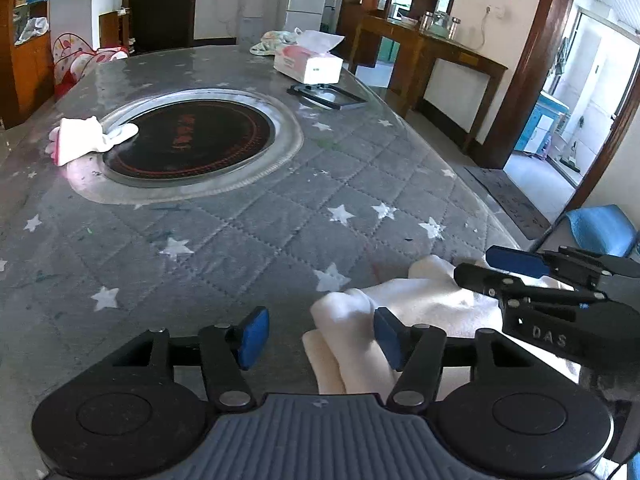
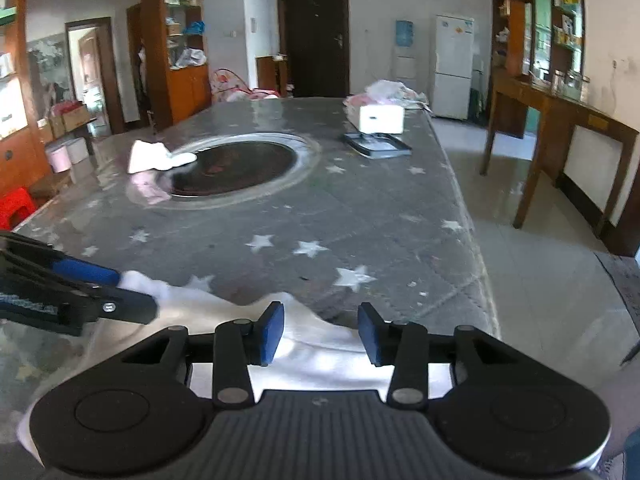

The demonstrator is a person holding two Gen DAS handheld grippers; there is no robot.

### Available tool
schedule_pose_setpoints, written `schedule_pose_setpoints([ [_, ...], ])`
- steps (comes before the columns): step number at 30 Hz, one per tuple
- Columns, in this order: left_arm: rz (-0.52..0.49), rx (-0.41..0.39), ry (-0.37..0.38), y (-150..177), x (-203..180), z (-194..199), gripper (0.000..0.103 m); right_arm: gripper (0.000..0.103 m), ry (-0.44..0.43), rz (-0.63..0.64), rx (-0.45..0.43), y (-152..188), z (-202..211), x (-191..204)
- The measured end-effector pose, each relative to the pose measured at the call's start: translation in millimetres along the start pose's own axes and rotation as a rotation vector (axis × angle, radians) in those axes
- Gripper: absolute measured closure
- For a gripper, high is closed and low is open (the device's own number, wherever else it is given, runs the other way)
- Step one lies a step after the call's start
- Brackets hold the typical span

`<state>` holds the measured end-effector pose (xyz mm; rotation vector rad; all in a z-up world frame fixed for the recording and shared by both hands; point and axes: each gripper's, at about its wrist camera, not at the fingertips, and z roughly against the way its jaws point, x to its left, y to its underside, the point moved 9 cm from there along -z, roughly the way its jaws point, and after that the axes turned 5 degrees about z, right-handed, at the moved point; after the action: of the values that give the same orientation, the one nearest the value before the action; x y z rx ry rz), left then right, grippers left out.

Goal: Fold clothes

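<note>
Here I have both claws apart over the folded white cotton garment (image 1: 404, 312) at the near right edge of the grey star-quilted table (image 1: 240, 240): left gripper (image 1: 320, 338) and right gripper (image 2: 321, 334) both empty. I judge this fold released; next I need a fresh garment.

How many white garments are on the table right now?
2: one white garment at the near edge beneath both grippers, another at the left rim of the round cooktop. Far-end clutter may hide more.

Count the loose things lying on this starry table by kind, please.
White garments: 2, one near, one by the round hotplate
Tissue boxes: 1
Flat dark trays: 1
Crumpled bundles at the far end: 1
Total: 5
</note>
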<state>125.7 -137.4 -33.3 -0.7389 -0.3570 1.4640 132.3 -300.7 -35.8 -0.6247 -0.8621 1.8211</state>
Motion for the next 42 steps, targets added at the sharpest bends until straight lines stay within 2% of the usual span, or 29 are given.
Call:
schedule_pose_setpoints([
  [4,-0.003,0.01,-0.017,3,2,-2,0.038,0.059,-0.003,0.04,0.041,5,-13,11],
  [8,-0.012,0.013,-0.027,5,4,0,0.035,0.055,0.006,0.019,0.042,3,-16,8],
  [14,-0.013,0.007,-0.029,10,5,11,0.03,0.049,0.004,0.019,0.026,4,4,14],
  [16,-0.018,0.006,-0.025,13,3,15,0.029,0.041,0.012,0.02,0.021,7,12,17],
  [23,-0.031,0.011,-0.023,28,0,29,0.022,0.036,0.023,0.017,0.024,22,36,26],
  [37,-0.079,0.032,-0.035,62,-10,49,0.015,0.025,0.042,-0.049,0.027,56,80,32],
  [42,-0.083,0.035,-0.036,71,-14,54,0.01,0.019,0.052,-0.062,0.027,63,91,32],
])
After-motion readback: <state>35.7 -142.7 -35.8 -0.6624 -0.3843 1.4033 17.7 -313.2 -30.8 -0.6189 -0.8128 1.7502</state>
